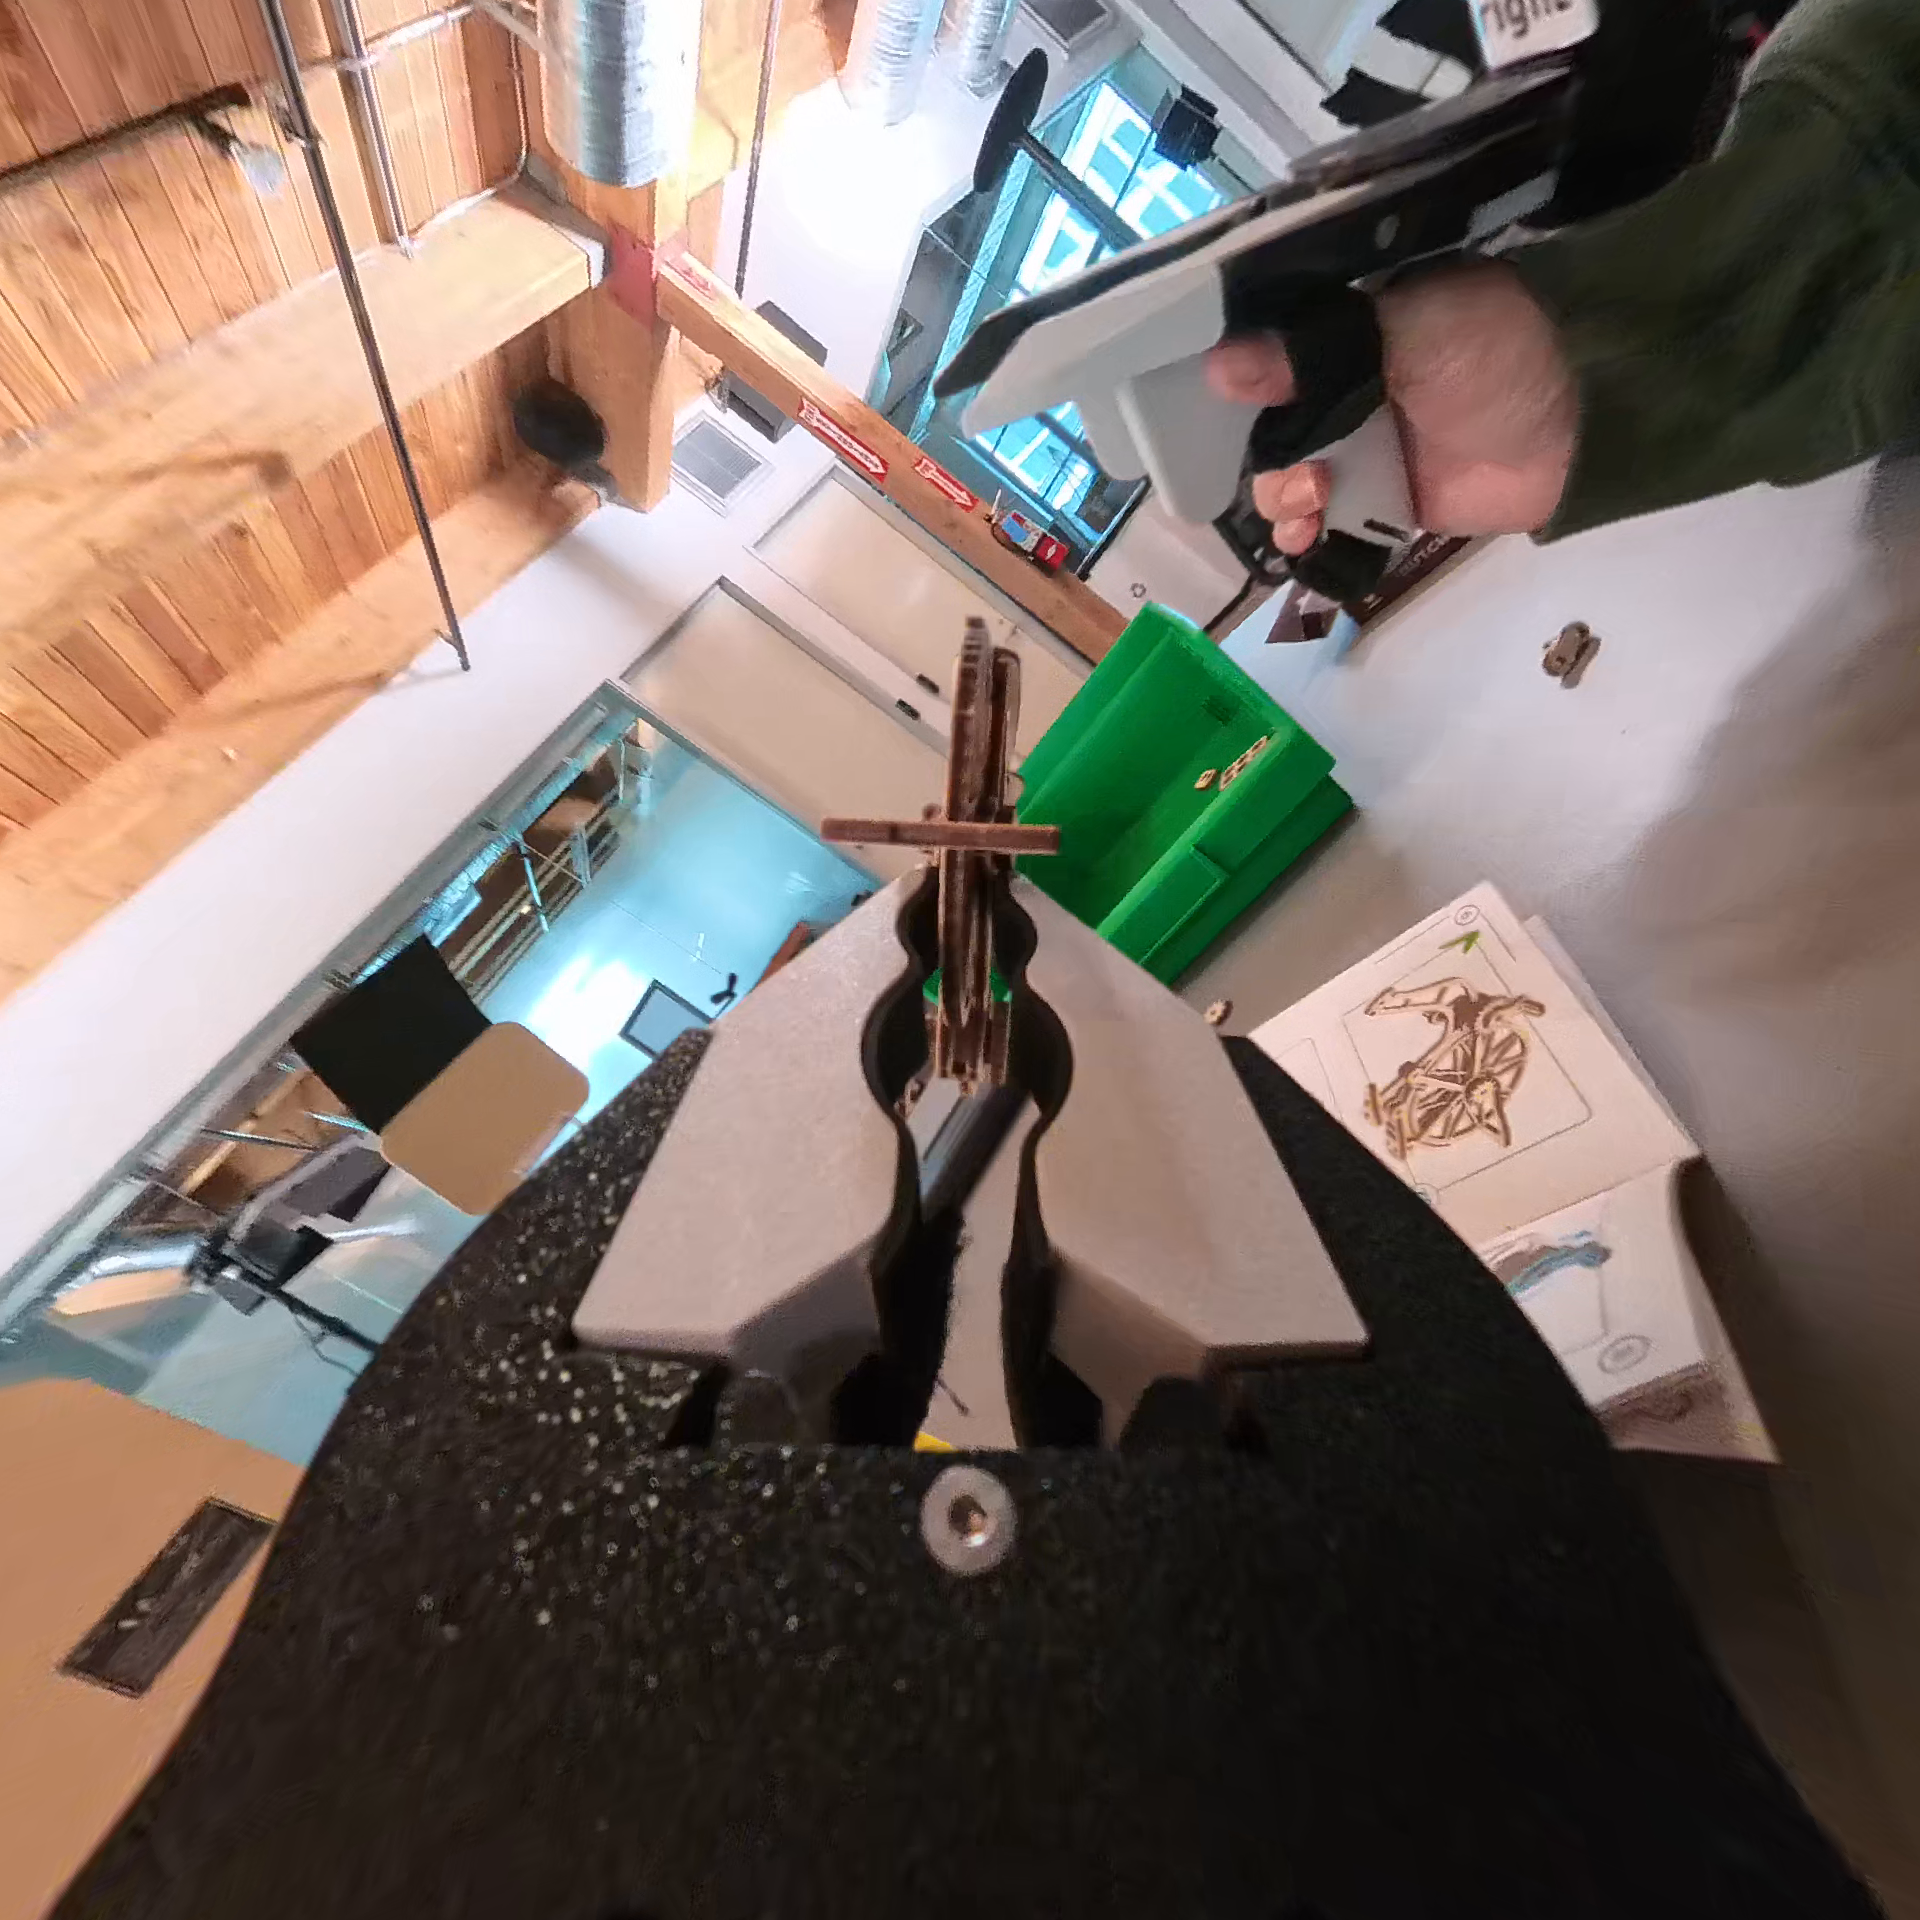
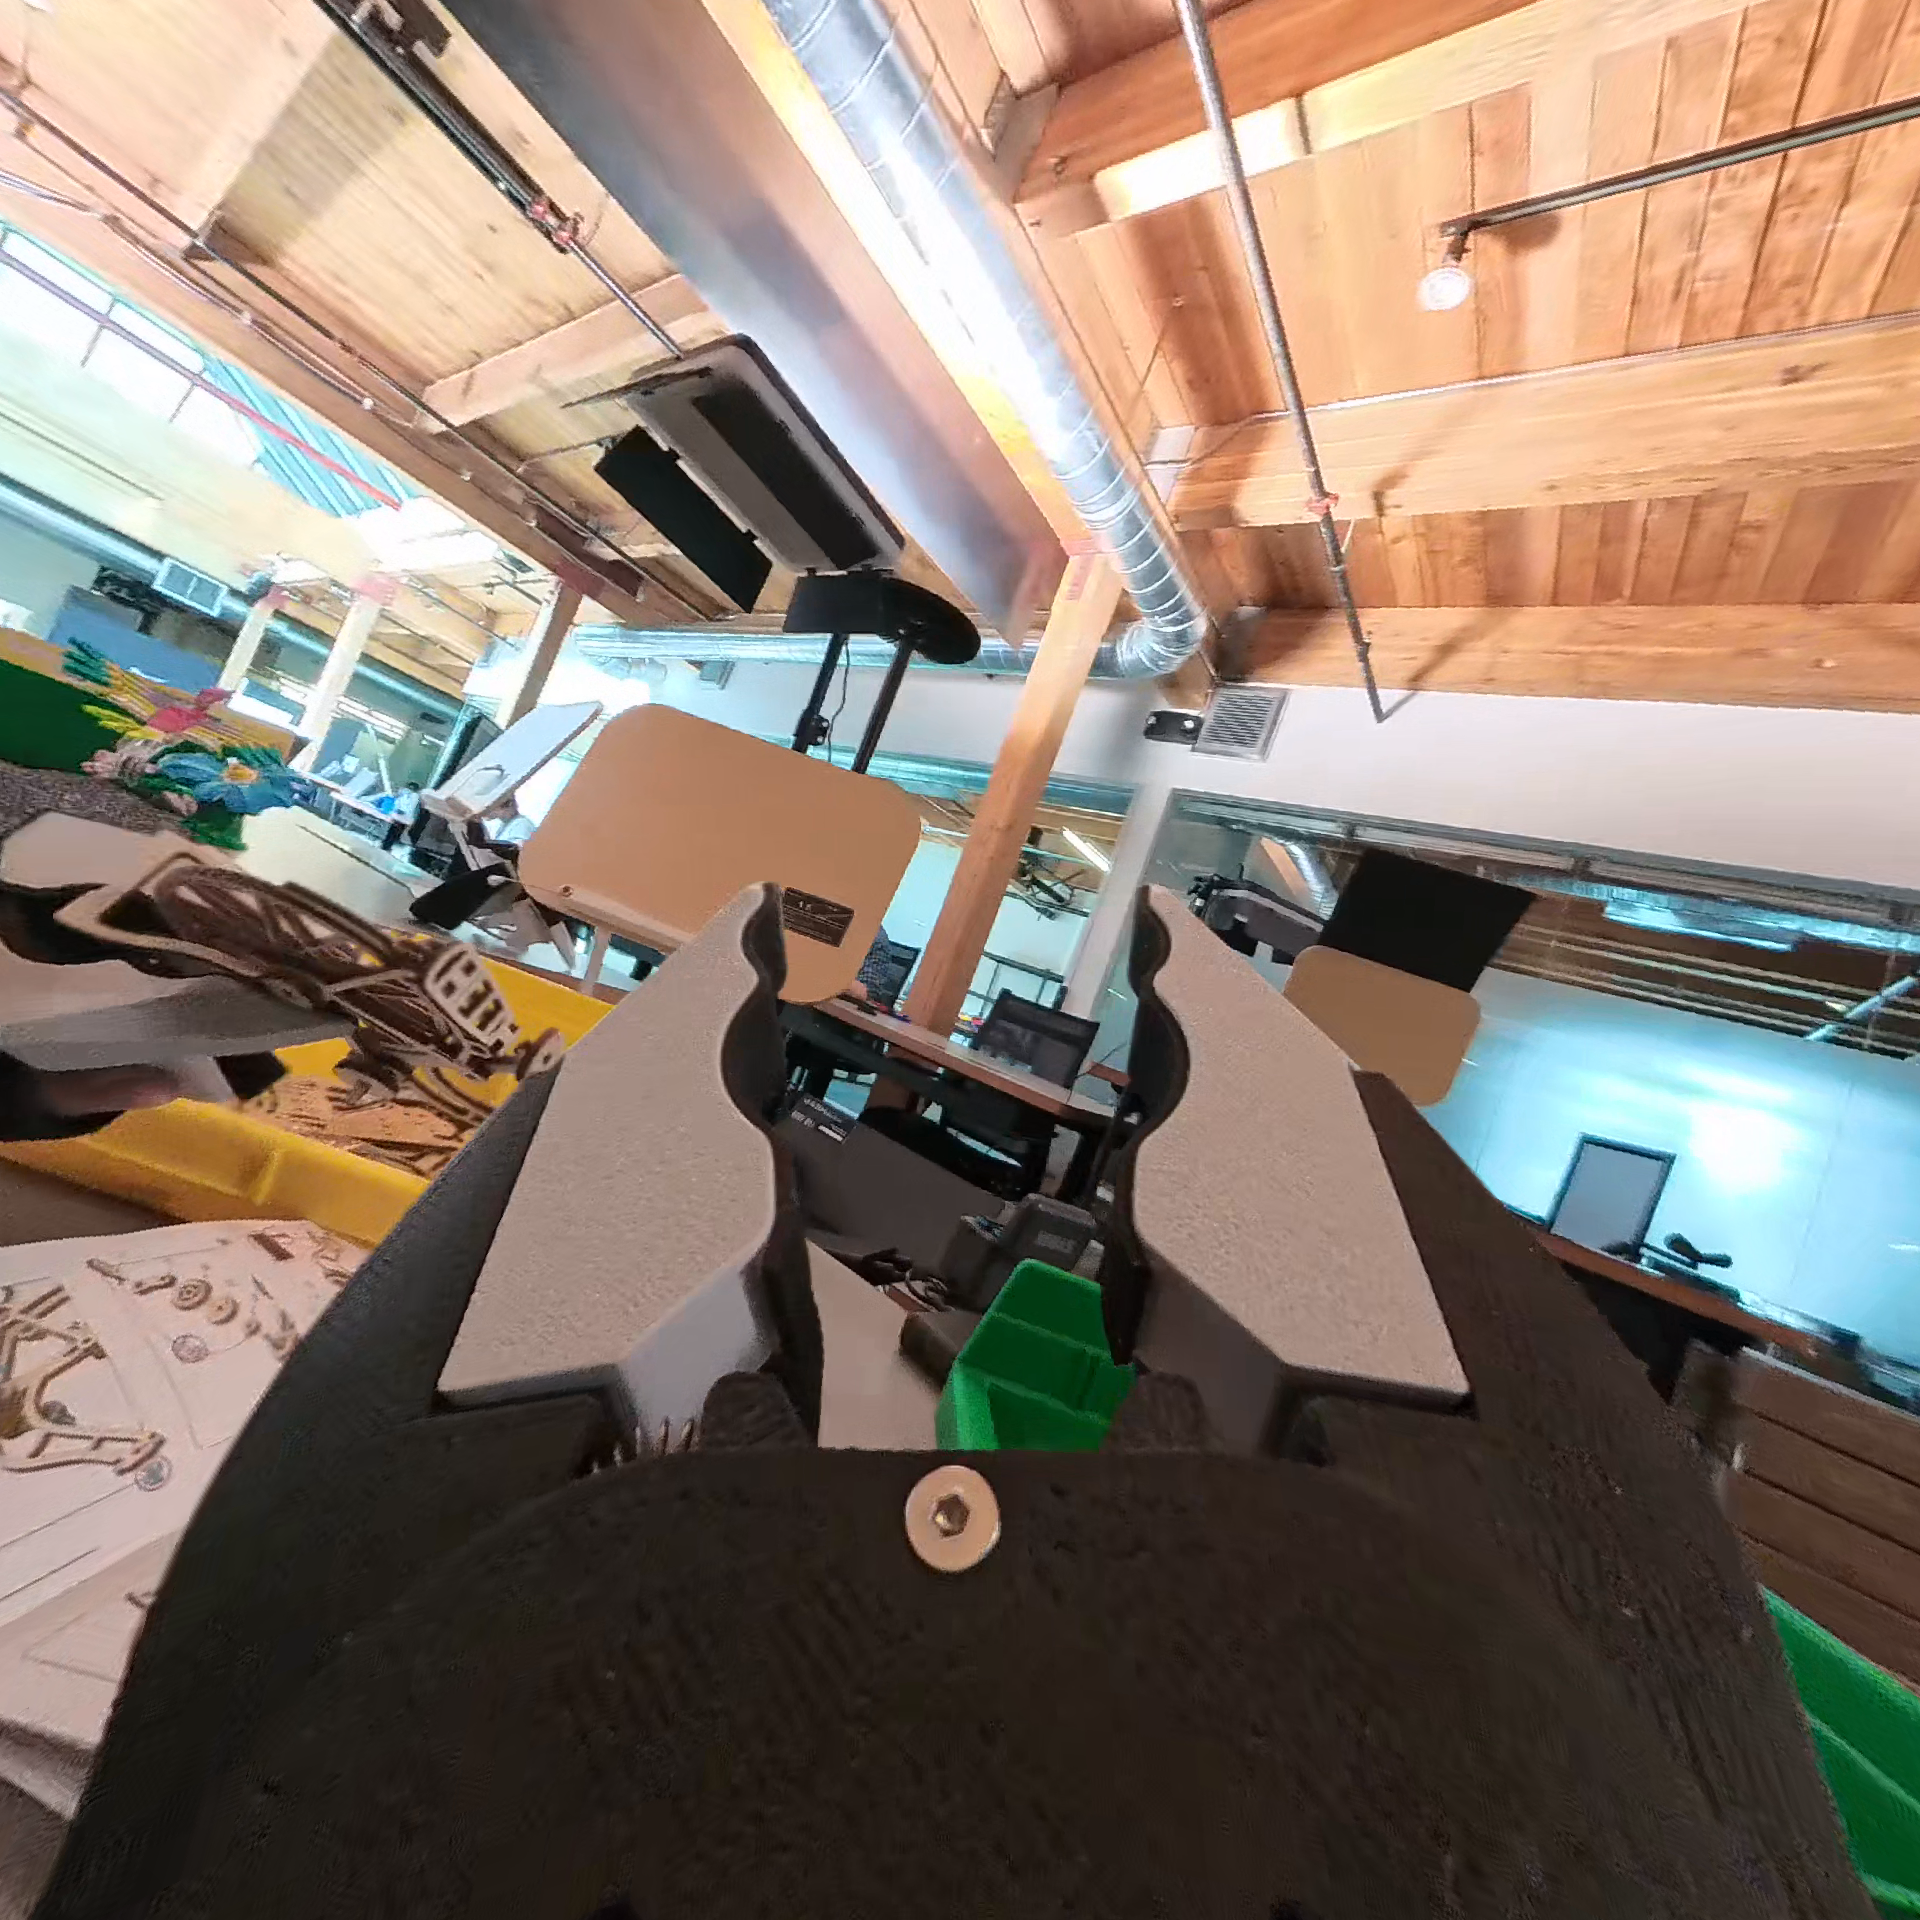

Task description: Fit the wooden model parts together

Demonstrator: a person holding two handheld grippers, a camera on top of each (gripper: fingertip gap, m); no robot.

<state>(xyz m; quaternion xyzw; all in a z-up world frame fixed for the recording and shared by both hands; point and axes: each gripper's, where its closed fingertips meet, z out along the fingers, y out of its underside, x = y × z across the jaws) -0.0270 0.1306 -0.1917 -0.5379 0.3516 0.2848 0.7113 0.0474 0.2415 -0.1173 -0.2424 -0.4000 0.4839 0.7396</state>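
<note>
My left gripper (image 1: 971,914) is clamped on the part-built wooden wheel assembly (image 1: 975,831), seen edge-on, with a thin wooden axle stick (image 1: 940,831) crossing it; some layers are joined already, I judge. At two o'clock from it sits the green parts bin (image 1: 1174,790) with small pieces inside, so fitting remains. At four o'clock lies the instruction booklet (image 1: 1455,1049). My right gripper (image 2: 956,925) is spread wide and empty, lifted off the table with its camera tipped toward the ceiling, needing its next piece.
</note>
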